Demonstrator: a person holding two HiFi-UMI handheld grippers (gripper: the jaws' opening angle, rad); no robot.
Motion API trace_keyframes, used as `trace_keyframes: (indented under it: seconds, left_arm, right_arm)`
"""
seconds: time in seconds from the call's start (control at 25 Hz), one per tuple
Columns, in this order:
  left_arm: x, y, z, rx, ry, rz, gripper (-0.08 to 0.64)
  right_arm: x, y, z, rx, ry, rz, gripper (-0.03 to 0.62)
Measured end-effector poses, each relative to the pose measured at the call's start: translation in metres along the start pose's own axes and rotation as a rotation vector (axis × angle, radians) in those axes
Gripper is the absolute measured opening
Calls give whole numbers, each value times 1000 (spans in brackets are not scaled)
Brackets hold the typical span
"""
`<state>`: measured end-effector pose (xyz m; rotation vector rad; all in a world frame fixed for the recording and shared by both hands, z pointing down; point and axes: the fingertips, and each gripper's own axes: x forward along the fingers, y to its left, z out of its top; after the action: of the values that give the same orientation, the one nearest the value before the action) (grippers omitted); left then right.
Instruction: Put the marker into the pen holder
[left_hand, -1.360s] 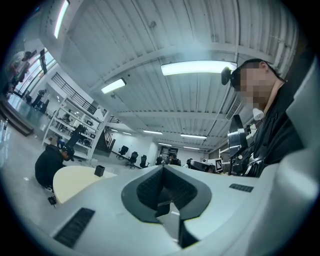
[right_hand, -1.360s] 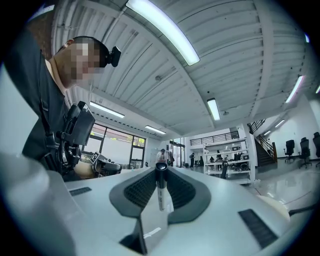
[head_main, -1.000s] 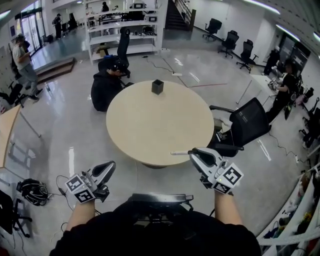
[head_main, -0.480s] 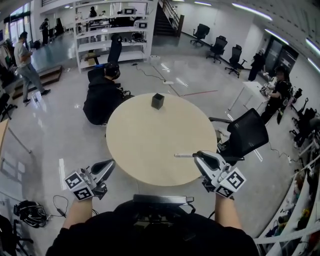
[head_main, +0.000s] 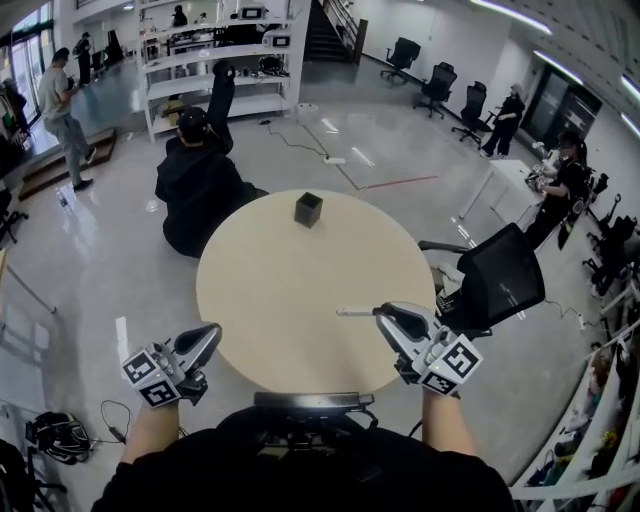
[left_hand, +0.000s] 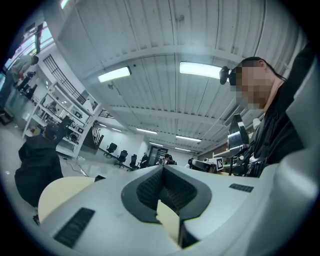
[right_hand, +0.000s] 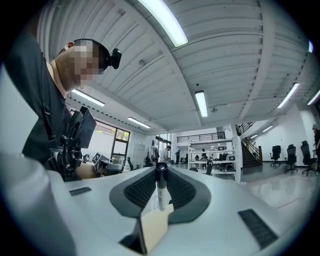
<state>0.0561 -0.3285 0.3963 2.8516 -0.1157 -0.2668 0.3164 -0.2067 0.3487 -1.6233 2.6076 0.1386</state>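
Head view, contents:

- Table: round, pale top. It carries only one item.
- Pen holder: small, dark and square. It stands upright near the table's far edge.
- Right claw: held over the table's near right edge, with the marker cube towards the person.
- Marker: slim and pale. It sticks out to the left from the tip of the right claw, roughly level above the table's near right edge and well apart from the pen holder.
- Left claw: held just off the table's near left edge.
- Office chair: black, on the floor beside the table's right edge.
- Seated person: dark clothing, on the floor beyond the table's far left edge.
- Shelving unit: white, further back.

Right gripper view: both ribbed pads are closed on the marker. Its barrel runs between them and its dark end rises past the tips.

Left gripper view: the pads meet at the tip, with nothing between them.
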Motion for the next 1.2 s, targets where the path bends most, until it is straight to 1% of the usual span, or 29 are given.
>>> trace_keyframes:
  seconds: [0.16,0.28,0.4,0.56,0.68,0.76,0.92,1.04,1.12,1.2]
  left_arm:
    - [54,20,-5,-16,-11,46,-4]
    - [92,27,-5,-17,-2,82,-4]
    - [125,37,-10,-30,7,114,-5]
    - [153,45,-19,-35,71,145,-4]
    - [168,62,-22,-55,90,150,-3]
    - [176,74,-20,-63,102,134,-5]
    - [181,106,-12,-72,118,74,-4]
    - [178,136,-10,-59,130,14,-3]
    - [177,159,-10,-48,143,-30,-4]
    - [181,184,1,-22,137,-66,-5]
  right_arm:
    - [11,-66,-11,5,-19,55,77]
    - [11,-111,-13,7,-33,98,77]
    - [13,-152,-23,15,-55,124,76]
    - [16,-188,-37,60,-69,133,76]
    - [20,-209,-44,69,-73,120,76]
    - [24,-217,-46,67,-69,100,77]
    - [43,-219,-45,46,-42,47,77]
    - [65,-215,-41,29,-24,-13,77]
    - [79,-207,-41,40,-12,-62,76]
    - [97,-202,-42,45,-2,-87,77]
